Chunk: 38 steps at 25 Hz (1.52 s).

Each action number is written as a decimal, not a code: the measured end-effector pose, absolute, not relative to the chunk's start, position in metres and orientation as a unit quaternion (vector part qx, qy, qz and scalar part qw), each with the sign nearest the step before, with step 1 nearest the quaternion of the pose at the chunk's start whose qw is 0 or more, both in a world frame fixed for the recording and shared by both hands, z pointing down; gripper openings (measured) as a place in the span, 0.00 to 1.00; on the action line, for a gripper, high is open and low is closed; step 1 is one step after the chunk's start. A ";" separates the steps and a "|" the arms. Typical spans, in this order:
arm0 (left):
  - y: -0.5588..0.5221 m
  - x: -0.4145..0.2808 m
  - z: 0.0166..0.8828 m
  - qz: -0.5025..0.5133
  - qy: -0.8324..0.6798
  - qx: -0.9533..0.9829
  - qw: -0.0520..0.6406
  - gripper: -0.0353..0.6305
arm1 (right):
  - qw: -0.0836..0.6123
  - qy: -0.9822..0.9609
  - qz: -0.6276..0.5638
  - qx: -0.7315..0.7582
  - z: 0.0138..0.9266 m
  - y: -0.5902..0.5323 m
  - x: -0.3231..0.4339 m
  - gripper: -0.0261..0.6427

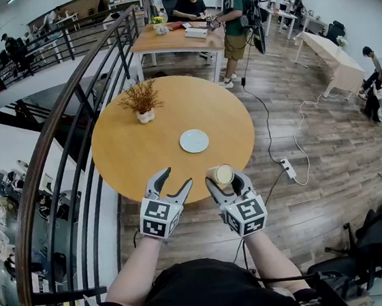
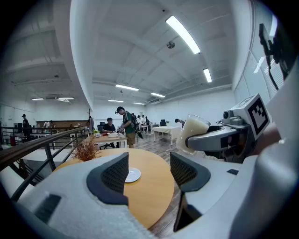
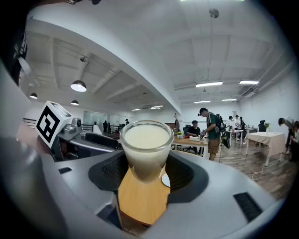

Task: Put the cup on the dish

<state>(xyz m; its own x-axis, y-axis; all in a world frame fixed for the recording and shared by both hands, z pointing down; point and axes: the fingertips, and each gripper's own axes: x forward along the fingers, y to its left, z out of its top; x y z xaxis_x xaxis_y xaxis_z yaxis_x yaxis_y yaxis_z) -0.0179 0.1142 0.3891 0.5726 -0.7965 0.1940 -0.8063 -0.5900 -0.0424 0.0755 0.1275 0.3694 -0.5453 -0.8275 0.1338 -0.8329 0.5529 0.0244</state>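
A clear cup (image 1: pixel 221 174) full of cream-coloured liquid is held between the jaws of my right gripper (image 1: pixel 223 178), just over the near edge of the round wooden table (image 1: pixel 130 156). In the right gripper view the cup (image 3: pixel 146 147) stands upright between the dark pads, off the tabletop. The small white dish (image 1: pixel 194 141) lies empty near the table's middle, beyond the cup. My left gripper (image 1: pixel 177 176) hovers open at the near edge, left of the cup, with nothing between its jaws. From the left gripper view the dish (image 2: pixel 132 175) shows between the pads and the cup (image 2: pixel 192 133) is at the right.
A small potted dry plant (image 1: pixel 142 101) stands at the table's far left. A dark metal railing (image 1: pixel 72 128) curves along the left of the table. Behind are more tables with people, and a cable with a power strip (image 1: pixel 289 168) lies on the wooden floor at the right.
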 end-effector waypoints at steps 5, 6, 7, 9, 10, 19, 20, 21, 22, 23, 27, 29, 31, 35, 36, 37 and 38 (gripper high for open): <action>0.112 -0.011 0.389 0.098 -0.453 0.886 0.028 0.48 | 0.065 -0.879 0.018 0.473 0.370 0.124 0.082 0.41; 0.111 -0.010 0.389 0.099 -0.454 0.885 0.029 0.48 | 0.061 -0.879 0.019 0.472 0.369 0.124 0.084 0.41; 0.110 -0.008 0.390 0.100 -0.455 0.884 0.030 0.48 | 0.057 -0.881 0.019 0.470 0.368 0.123 0.086 0.41; 0.109 -0.003 0.392 0.102 -0.458 0.883 0.031 0.48 | 0.051 -0.883 0.019 0.467 0.368 0.122 0.091 0.41; 0.108 0.000 0.393 0.103 -0.459 0.882 0.031 0.48 | 0.050 -0.884 0.018 0.465 0.368 0.121 0.095 0.41; 0.103 0.042 0.398 0.119 -0.471 0.874 0.025 0.48 | 0.044 -0.894 0.019 0.446 0.374 0.114 0.135 0.41; 0.104 0.047 0.400 0.122 -0.472 0.873 0.026 0.48 | 0.042 -0.895 0.020 0.443 0.374 0.114 0.139 0.41; 0.105 0.052 0.402 0.124 -0.474 0.871 0.027 0.48 | 0.041 -0.896 0.021 0.441 0.375 0.115 0.144 0.41; 0.107 0.057 0.403 0.126 -0.475 0.871 0.028 0.48 | 0.040 -0.897 0.022 0.439 0.376 0.117 0.148 0.41; 0.109 0.061 0.404 0.127 -0.476 0.870 0.027 0.48 | 0.039 -0.898 0.022 0.438 0.376 0.119 0.152 0.41; 0.112 0.079 0.400 0.131 -0.475 0.870 0.018 0.48 | 0.034 -0.900 0.019 0.434 0.375 0.120 0.166 0.41; 0.112 0.084 0.398 0.130 -0.476 0.869 0.016 0.48 | 0.033 -0.900 0.016 0.433 0.373 0.121 0.171 0.41; 0.111 0.086 0.397 0.128 -0.478 0.869 0.016 0.48 | 0.035 -0.902 0.012 0.431 0.372 0.122 0.172 0.41; 0.111 0.091 0.402 0.123 -0.479 0.869 0.017 0.48 | 0.041 -0.904 0.009 0.426 0.376 0.124 0.174 0.41; 0.110 0.093 0.403 0.122 -0.479 0.869 0.018 0.48 | 0.042 -0.904 0.010 0.426 0.376 0.124 0.175 0.41; 0.110 0.094 0.403 0.122 -0.478 0.870 0.018 0.48 | 0.043 -0.904 0.009 0.426 0.376 0.123 0.176 0.41; 0.109 0.095 0.403 0.122 -0.478 0.870 0.018 0.48 | 0.044 -0.903 0.008 0.426 0.375 0.122 0.177 0.41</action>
